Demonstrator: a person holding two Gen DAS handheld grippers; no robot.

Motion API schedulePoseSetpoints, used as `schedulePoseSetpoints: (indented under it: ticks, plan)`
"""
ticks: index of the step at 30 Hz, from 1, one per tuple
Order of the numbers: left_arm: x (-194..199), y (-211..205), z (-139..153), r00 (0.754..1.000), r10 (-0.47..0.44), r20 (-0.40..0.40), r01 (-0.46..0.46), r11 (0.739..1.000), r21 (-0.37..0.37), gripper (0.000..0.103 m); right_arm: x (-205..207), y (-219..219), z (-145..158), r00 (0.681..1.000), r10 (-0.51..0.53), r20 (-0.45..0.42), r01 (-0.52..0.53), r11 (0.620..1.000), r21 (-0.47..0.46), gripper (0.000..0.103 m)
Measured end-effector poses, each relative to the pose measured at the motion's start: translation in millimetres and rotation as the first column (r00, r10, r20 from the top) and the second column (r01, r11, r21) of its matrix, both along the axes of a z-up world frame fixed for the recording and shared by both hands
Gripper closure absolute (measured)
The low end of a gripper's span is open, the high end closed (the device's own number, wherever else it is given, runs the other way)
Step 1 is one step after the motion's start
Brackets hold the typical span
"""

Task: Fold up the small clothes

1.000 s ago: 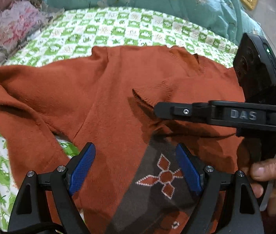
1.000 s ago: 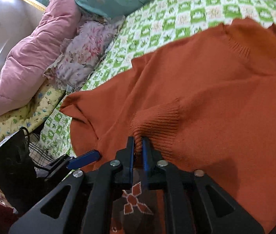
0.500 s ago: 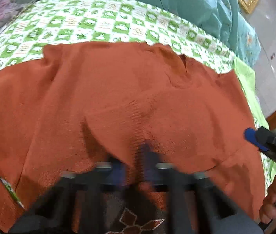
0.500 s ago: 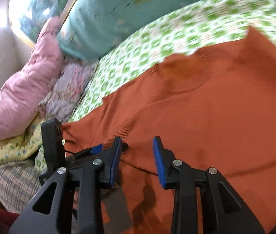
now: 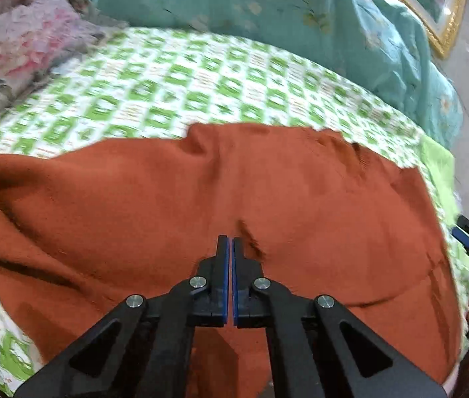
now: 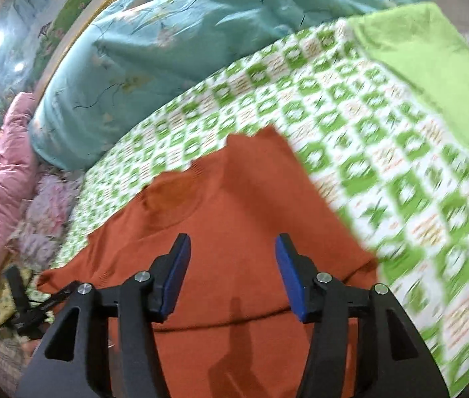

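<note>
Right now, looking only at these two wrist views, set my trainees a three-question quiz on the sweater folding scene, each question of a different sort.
1. True or false: the right gripper has its jaws apart above the orange sweater.
2. Multiple choice: what lies under the sweater? A) a wooden table B) a green and white checked bedsheet C) a tiled floor
3. Fill in: the left gripper has its blue pads pressed ______.

Key: 1 true; 2 B; 3 together, though whether any cloth is pinched between them cannot be told.
</note>
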State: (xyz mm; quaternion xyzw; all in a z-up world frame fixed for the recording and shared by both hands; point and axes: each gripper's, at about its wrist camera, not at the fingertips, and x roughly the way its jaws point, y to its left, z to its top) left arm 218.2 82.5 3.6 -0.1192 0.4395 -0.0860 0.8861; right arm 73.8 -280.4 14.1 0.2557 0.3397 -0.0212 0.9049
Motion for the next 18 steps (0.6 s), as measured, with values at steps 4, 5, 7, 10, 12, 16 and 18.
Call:
schedulePoseSetpoints:
  ticks: [4, 5, 7, 10, 12, 16, 18]
  plan:
    - [-7, -23, -3, 0.994, -0.085, -0.066, 0.082, 0.995, -0.054, 0.066, 1, -10, 8, 1.0, -0.011, 0.02, 0.011, 1.0, 0.001, 0.045]
    - [-6, -27, -6, 0.992, -0.087, -0.092, 0.083, 0.995, -0.049, 0.046, 0, -8, 10, 1.0, -0.005, 0.028, 0.006, 1.0, -0.009, 0.044]
    - [-4, -36, -16, 0.988, -0.086, -0.129, 0.08, 0.995, -0.056, 0.044, -2, -4, 10, 1.0, 0.008, 0.03, -0.007, 1.0, -0.021, 0.044]
    - [7, -45, -27, 0.982, -0.08, -0.172, 0.071, 0.996, -0.06, 0.047, -3, -1, 3, 0.999, 0.027, 0.018, -0.027, 1.0, -0.007, 0.043]
    - [10, -52, -28, 0.986, -0.084, -0.146, 0.079, 0.996, -0.038, 0.087, -3, 0, -1, 0.999, 0.03, 0.012, -0.03, 1.0, 0.0, 0.043]
    - [8, -51, -16, 0.992, -0.092, -0.081, 0.088, 0.995, -0.052, 0.096, -7, -8, -2, 1.0, 0.002, 0.018, -0.003, 1.0, 0.019, 0.043]
    - [-8, -40, 4, 0.996, -0.083, 0.016, 0.084, 0.995, -0.058, 0.097, -10, -14, 1, 1.0, -0.01, 0.023, 0.01, 1.0, 0.007, 0.043]
